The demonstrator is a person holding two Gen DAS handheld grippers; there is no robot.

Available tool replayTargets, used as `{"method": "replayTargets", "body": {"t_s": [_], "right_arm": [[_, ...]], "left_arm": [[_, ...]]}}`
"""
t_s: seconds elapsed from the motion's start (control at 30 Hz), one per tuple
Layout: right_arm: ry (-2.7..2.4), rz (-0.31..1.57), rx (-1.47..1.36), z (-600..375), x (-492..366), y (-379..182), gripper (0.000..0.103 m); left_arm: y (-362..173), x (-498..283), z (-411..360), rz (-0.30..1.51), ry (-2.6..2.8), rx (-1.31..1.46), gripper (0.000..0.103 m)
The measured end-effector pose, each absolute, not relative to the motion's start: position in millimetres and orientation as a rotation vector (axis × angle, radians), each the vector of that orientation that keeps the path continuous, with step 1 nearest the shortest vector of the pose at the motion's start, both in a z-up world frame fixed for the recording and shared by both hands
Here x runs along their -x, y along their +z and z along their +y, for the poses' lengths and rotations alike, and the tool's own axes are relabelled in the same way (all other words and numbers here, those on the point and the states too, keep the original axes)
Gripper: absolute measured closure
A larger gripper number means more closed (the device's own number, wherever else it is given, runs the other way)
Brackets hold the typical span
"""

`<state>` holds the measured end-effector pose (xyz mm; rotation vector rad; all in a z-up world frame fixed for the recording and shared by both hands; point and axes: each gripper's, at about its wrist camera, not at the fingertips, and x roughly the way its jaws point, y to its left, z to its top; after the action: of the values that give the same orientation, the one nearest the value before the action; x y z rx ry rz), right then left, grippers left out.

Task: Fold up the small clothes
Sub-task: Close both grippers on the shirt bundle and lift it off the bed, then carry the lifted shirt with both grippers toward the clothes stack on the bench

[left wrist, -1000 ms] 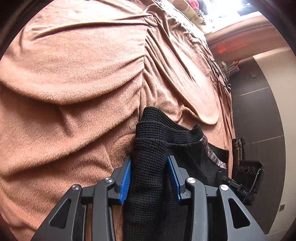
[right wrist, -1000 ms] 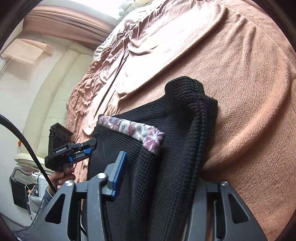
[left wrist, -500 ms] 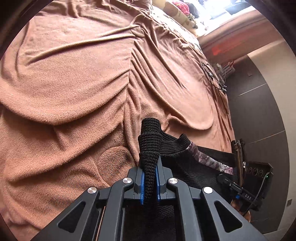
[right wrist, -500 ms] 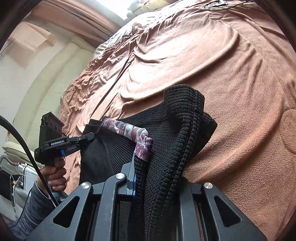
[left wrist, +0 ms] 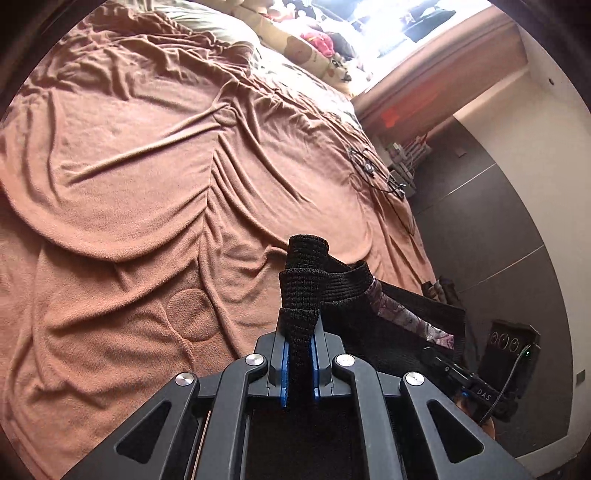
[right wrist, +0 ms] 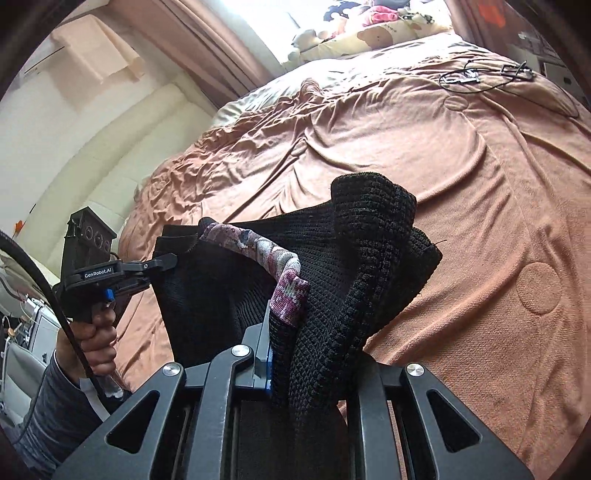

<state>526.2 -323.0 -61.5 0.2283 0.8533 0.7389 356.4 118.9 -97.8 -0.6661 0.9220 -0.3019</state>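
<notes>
A small black knit garment (left wrist: 306, 280) with a floral-lined neck band (left wrist: 406, 317) hangs lifted above the brown bedspread (left wrist: 129, 184). My left gripper (left wrist: 299, 365) is shut on one knit corner, blue pads pressed on the fabric. In the right wrist view the same garment (right wrist: 362, 258) bunches over my right gripper (right wrist: 291, 365), which is shut on the other corner beside the floral band (right wrist: 273, 258); its right finger is hidden by cloth. The left gripper (right wrist: 162, 264) also shows there, pinching the garment's far edge, held by a hand (right wrist: 96, 339).
The wrinkled bedspread (right wrist: 480, 184) spreads ahead of both grippers. Cables and glasses (right wrist: 480, 75) lie near its far side. Pillows and soft toys (right wrist: 369, 22) sit at the head by the window. A dark wall panel (left wrist: 498, 236) borders the bed's right side.
Both grippers went from open around the garment's corners to shut on them, then rose, lifting the black knit off the bedspread; more of the bed now shows.
</notes>
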Motion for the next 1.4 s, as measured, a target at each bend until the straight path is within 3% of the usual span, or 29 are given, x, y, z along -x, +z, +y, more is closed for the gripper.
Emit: {"method": "replayTargets", "body": {"t_s": [0.63,1.4], "right_arm": [[0.749,0.636,-0.179,-385.9,-397.9,2.3,0.092],[0.672,0.412,-0.120,-485.1,-250.3,53.4,0.092]], "left_arm": [[6.6,-260.2,77.7,0.738,-0.369,0.596,0.095],[93.5,-167.3,-24.7,0.599,-0.521,0.517,0.096]]}}
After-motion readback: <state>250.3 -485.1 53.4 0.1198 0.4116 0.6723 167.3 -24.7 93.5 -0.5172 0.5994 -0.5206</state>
